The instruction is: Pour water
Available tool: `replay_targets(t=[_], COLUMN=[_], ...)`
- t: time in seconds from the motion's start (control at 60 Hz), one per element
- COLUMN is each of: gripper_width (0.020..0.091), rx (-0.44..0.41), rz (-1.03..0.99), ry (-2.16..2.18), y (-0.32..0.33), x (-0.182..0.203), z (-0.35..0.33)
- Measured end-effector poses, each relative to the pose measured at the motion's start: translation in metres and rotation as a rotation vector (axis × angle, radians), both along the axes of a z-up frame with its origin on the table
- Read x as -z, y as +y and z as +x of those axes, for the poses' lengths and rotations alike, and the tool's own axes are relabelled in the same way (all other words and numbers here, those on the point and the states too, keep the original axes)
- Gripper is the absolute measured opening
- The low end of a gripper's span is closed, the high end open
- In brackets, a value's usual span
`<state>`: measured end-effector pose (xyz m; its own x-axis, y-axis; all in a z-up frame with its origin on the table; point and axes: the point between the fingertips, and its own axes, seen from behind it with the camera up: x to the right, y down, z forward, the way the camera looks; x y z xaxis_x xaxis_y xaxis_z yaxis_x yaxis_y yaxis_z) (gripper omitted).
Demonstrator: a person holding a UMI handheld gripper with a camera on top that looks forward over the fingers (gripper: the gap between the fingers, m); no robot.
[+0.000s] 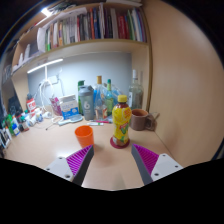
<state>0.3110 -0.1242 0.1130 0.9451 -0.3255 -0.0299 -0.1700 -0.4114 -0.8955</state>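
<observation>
Light wooden desk (40, 150), plain beige wall (185, 70) beside it, bookshelf (85, 42) above (lamp glare overhead), cluttered back edge.

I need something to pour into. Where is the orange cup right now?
In the gripper view, the orange cup stands on the table just ahead of the open tongs, left of the yellow-labelled bottle.

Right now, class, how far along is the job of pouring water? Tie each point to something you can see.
Done: nothing yet. The yellow-labelled bottle stands upright on the desk, cap on, beside the orange cup. In hand: the gripper is open and empty, just short of both. Left: grasp the bottle, open it and pour into the cup.
</observation>
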Motion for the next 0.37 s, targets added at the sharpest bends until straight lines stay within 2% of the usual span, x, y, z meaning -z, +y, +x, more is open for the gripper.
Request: replay_targets(t=[0.167, 0.367], gripper_width=[0.0839, 0.0847], rx=[0.032, -0.003], rz=[0.034, 0.067], ry=[0.023, -0.04], y=[-0.084, -0.168], x=[-0.061, -0.126], z=[-0.058, -0.121])
